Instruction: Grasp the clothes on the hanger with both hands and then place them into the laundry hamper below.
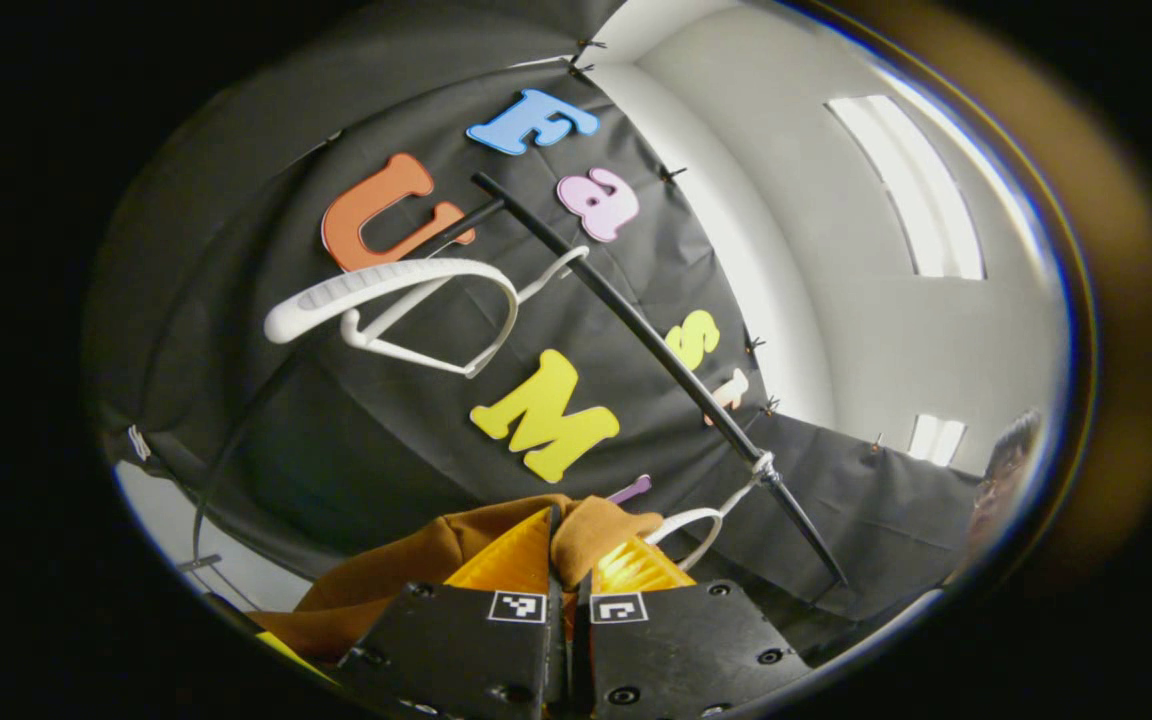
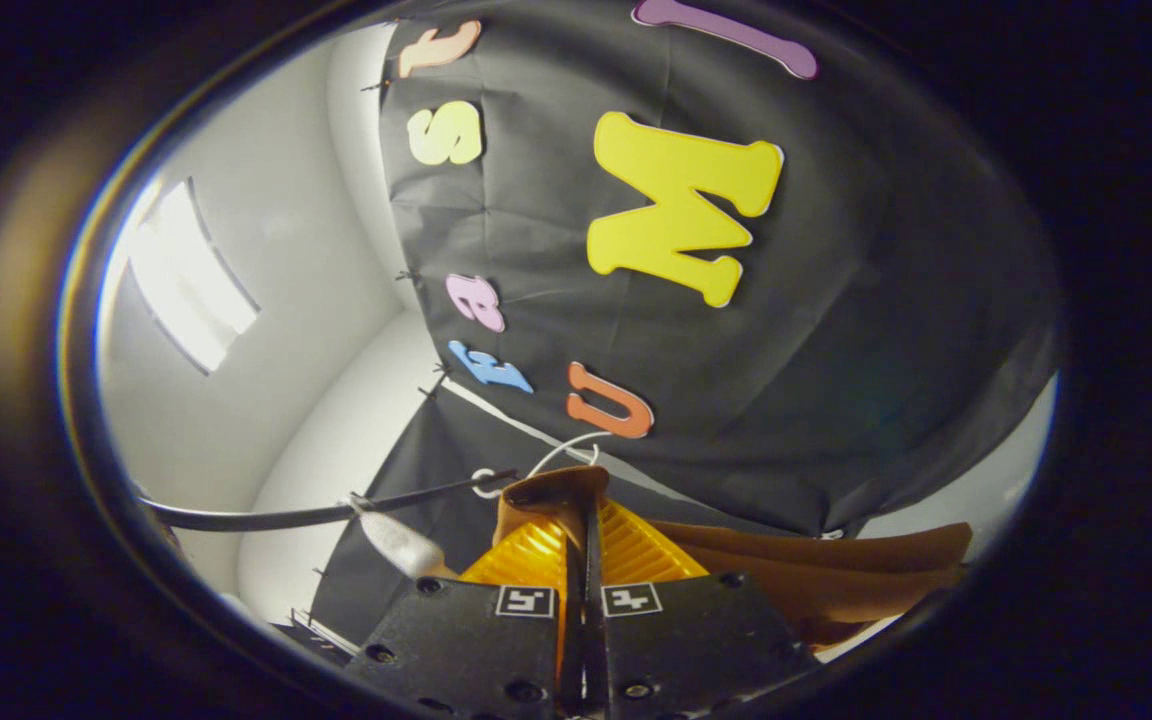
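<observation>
Left gripper view, step: the left gripper [image 1: 568, 560] has its fingers [image 1: 511, 565] pressed together on a fold of the brown garment [image 1: 416, 565], so the grasp looks made and the lift-off from the hanger seems under way
Left gripper view, garment: brown cloth bunches between the fingers and trails down and to the left of them
Left gripper view, hangers: a bare white hanger [image 1: 391, 300] hangs on the black rail [image 1: 656, 350]; a second white hanger [image 1: 691, 525] sits just beside the pinched cloth, lower on the rail
Left gripper view, pose: tilted steeply upward, facing the rail, the booth wall and ceiling lights; a person shows at the right edge
Right gripper view, step: the right gripper [image 2: 586, 545] holds its fingers [image 2: 526, 555] nearly closed on another fold of the same brown garment [image 2: 816, 575]
Right gripper view, garment: cloth rises to a peak between the fingers and spreads off to the right
Right gripper view, rail: the black rail [image 2: 316, 515] runs in from the left, with a white hook [image 2: 561, 455] just above the cloth
Right gripper view, pose: also angled upward, rolled to one side
Next move: judged from this, both hands should draw the garment clear of the hook, then lower it together into the hamper below, keeping both pinches firm
</observation>
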`<move>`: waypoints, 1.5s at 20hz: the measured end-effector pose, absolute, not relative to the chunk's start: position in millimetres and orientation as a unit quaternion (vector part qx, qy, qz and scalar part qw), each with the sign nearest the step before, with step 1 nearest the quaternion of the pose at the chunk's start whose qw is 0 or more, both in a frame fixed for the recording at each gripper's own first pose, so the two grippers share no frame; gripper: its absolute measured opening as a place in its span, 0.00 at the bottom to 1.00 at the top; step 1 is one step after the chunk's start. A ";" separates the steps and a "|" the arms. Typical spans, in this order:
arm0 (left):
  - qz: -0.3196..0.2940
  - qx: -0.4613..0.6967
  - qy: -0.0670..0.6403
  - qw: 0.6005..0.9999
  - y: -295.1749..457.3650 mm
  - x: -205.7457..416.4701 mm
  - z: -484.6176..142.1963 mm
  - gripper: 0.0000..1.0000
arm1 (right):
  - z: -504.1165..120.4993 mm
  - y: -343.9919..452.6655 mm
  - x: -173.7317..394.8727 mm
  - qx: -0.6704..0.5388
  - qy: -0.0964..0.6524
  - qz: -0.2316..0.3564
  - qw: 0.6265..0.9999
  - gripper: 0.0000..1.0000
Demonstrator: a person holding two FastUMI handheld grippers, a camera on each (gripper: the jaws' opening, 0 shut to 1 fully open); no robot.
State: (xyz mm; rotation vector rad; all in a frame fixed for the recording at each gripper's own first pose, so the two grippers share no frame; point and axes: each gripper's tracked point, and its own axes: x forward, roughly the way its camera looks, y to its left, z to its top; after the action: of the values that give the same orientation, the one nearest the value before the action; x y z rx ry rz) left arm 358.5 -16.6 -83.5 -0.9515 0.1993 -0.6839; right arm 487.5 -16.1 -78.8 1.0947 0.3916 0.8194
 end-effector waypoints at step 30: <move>-0.364 -0.261 0.153 0.881 -170.8 201.5 -96.8 0.06 | -112.2 148.1 266.9 0.253 0.230 0.449 0.826 0.04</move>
State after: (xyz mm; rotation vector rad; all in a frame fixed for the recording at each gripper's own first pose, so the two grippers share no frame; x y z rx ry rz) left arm 201.5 -170.8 -96.8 -0.5448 0.3191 -0.7578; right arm 266.9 148.1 -112.2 0.5379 0.4883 0.9542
